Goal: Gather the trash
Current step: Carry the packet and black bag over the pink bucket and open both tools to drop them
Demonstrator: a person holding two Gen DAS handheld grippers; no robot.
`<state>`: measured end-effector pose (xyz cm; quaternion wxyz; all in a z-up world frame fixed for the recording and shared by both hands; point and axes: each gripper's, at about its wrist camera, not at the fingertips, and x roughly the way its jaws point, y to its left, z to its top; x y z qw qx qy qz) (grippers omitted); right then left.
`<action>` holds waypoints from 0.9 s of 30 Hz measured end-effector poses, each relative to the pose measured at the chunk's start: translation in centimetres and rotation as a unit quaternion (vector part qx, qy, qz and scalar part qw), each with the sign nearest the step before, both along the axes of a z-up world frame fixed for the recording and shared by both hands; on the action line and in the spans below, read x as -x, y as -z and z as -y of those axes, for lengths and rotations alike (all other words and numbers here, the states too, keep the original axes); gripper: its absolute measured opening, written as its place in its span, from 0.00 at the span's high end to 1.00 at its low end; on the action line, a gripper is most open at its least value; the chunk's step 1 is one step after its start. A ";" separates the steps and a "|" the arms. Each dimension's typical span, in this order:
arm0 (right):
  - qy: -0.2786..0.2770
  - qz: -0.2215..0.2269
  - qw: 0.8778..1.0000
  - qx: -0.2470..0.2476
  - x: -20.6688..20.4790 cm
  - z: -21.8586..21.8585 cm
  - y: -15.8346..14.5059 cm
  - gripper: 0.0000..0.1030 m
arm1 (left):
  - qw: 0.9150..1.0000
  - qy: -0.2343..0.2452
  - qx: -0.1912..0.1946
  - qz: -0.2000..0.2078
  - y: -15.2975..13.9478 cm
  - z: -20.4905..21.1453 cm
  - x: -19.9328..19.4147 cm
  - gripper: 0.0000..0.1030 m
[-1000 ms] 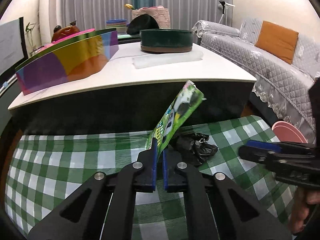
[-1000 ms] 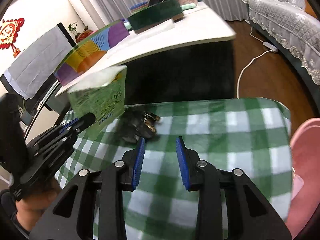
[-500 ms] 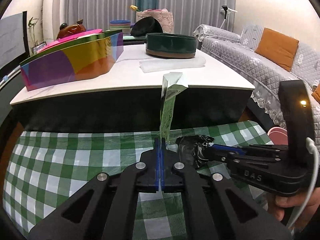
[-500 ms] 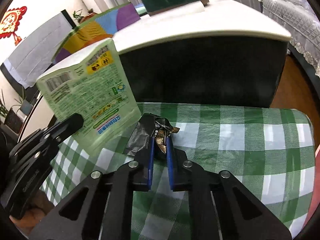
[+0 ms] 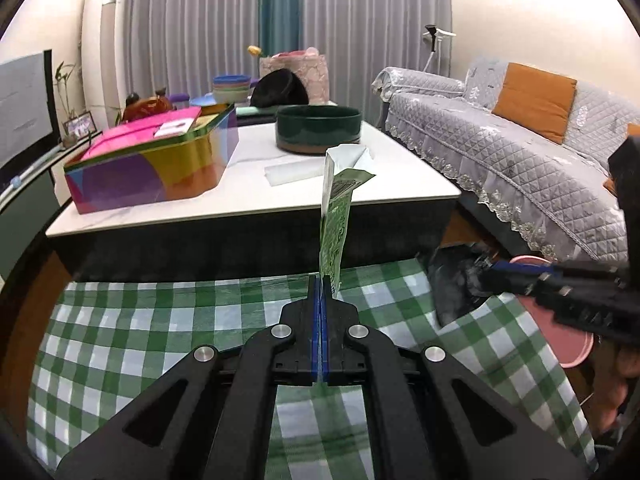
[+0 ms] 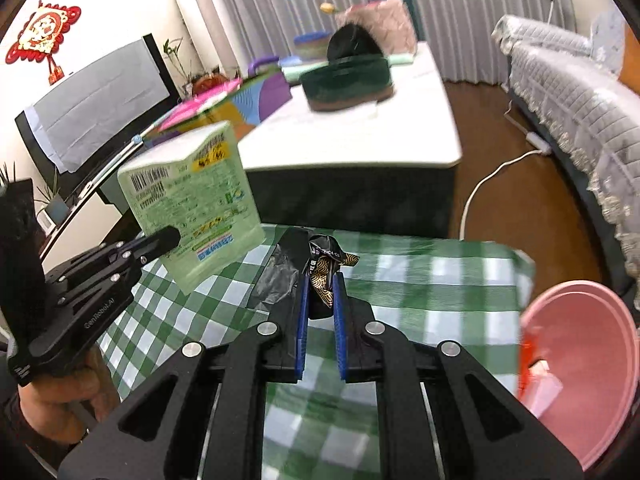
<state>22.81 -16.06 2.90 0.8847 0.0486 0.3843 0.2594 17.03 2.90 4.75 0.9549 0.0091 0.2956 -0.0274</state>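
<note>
My left gripper [image 5: 321, 280] is shut on the bottom edge of a flat green wrapper [image 5: 336, 216], which stands upright above the green checked cloth [image 5: 160, 320]. The right wrist view shows that wrapper [image 6: 192, 200] broadside, pinched by the left gripper [image 6: 172, 236]. My right gripper [image 6: 320, 280] is shut on a crumpled black wrapper with gold print [image 6: 324, 268], lifted off the cloth [image 6: 420, 280]. The left wrist view has the right gripper [image 5: 496, 272] at the right edge, with the black wrapper [image 5: 452, 284] hanging from it.
A pink bin [image 6: 580, 372] with a red and white scrap inside stands at the lower right, past the cloth's edge. Behind the cloth is a low white-topped table [image 5: 248, 196] with a colourful tin [image 5: 152, 164] and a dark green bowl [image 5: 318, 128]. A grey sofa [image 5: 520, 152] runs along the right.
The right gripper reached the black wrapper, shut on it and lifted it off the cloth. The left gripper rose with the green wrapper, which now stands edge-on.
</note>
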 end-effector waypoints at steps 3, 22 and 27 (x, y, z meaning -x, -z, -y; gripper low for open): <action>0.008 0.018 1.000 0.000 1.4 1.4 -1.8 0.88 | 1.000 0.005 -0.002 0.004 -0.6 0.6 1.3 1.00; 0.085 0.066 0.994 0.002 7.5 12.8 -3.0 0.88 | 0.998 0.059 0.031 0.003 0.3 6.1 7.4 1.00; 0.103 0.089 0.991 0.018 7.3 14.2 -2.6 0.88 | 0.997 0.071 0.029 0.000 0.8 7.5 7.5 1.00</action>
